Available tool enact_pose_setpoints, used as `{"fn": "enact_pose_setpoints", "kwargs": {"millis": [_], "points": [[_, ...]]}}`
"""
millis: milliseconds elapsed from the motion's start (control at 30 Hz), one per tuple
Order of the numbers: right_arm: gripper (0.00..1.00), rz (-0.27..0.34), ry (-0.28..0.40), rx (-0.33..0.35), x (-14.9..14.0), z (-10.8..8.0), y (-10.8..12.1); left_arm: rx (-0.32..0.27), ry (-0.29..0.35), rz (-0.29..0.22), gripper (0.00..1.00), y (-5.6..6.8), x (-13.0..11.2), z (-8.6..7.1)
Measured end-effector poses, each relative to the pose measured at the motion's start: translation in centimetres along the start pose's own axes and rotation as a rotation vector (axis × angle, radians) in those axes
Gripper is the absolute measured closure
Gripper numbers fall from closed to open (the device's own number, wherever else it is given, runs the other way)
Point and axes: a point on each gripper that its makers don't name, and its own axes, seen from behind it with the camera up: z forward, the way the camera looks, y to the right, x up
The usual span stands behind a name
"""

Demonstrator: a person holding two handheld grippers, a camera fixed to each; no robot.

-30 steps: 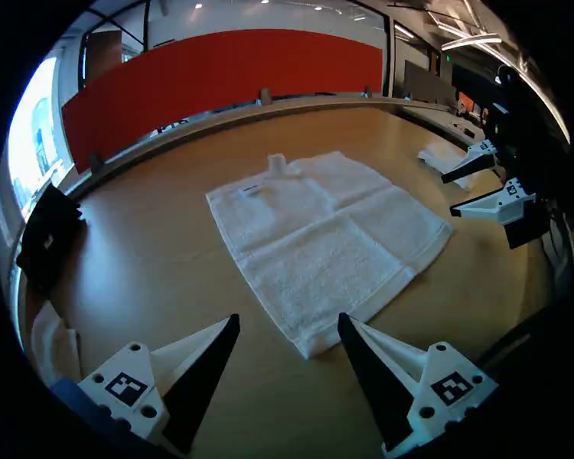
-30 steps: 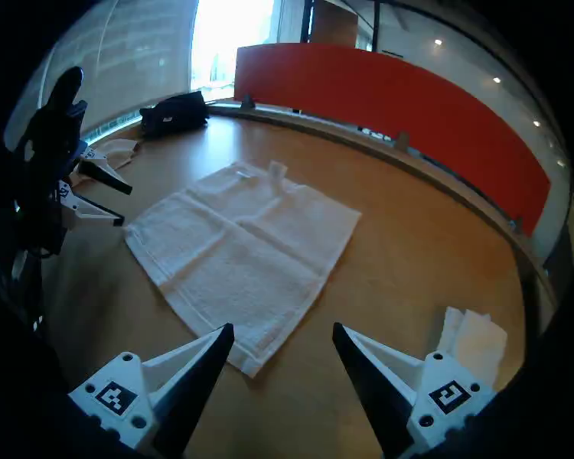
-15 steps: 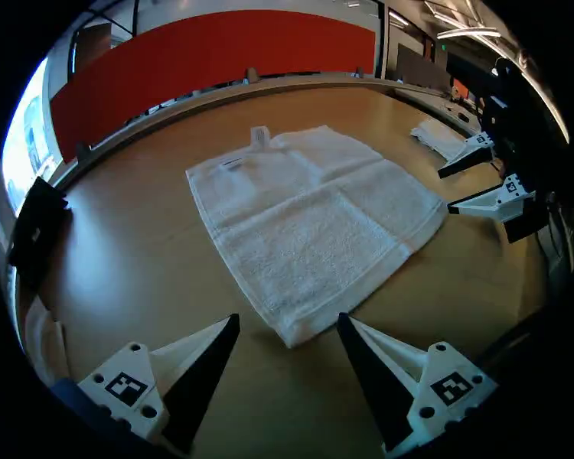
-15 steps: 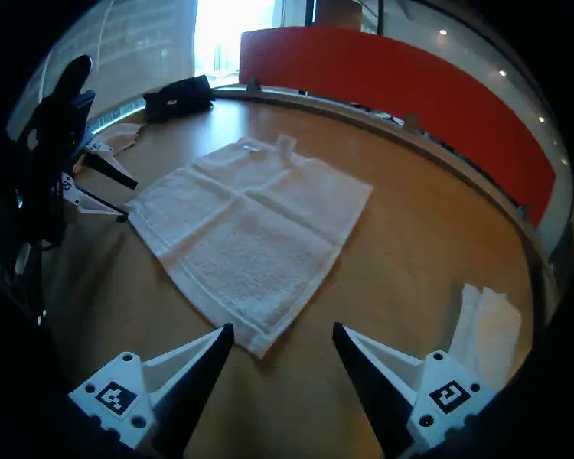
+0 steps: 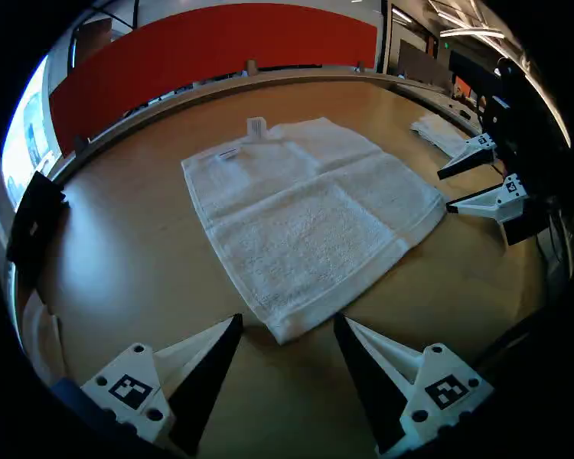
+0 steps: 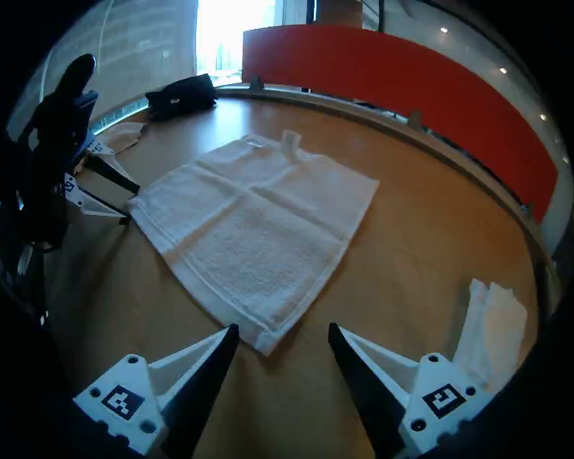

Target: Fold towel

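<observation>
A wooden tabletop carries a white towel, spread flat and unfolded near its middle. The left hand-held gripper and the right hand-held gripper each have their fingers wide apart, gripping nothing, with a near corner of the towel lying between the fingertips. A small tag stands up at the towel's far edge.
</observation>
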Motion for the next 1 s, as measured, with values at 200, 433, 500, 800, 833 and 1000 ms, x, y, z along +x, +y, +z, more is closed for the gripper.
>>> {"fn": "enact_pose_setpoints", "kwargs": {"millis": [200,433,500,800,833,1000], "points": [[0.35,0.008,-0.008,0.022,-0.1,0.2,-0.5,0.003,-0.007,-0.002,0.19,0.0,0.0,0.0],[0.45,0.012,-0.017,0.038,-0.4,0.3,-1.1,0.008,-0.008,-0.006,0.24,0.1,0.0,-0.1],[0.47,0.009,-0.017,0.043,-0.5,0.3,-1.2,0.008,-0.009,-0.006,0.24,0.1,0.0,-0.1],[0.73,0.028,-0.016,0.034,-0.4,0.2,-1.1,0.003,-0.02,0.0,0.45,0.3,-0.2,-0.3],[0.75,0.03,-0.016,0.035,-0.4,0.2,-1.1,0.003,-0.02,0.001,0.47,0.3,-0.2,-0.3],[0.8,0.038,-0.017,0.034,-0.4,0.1,-1.2,0.001,-0.022,0.006,0.6,0.5,-0.2,-0.3]]}}
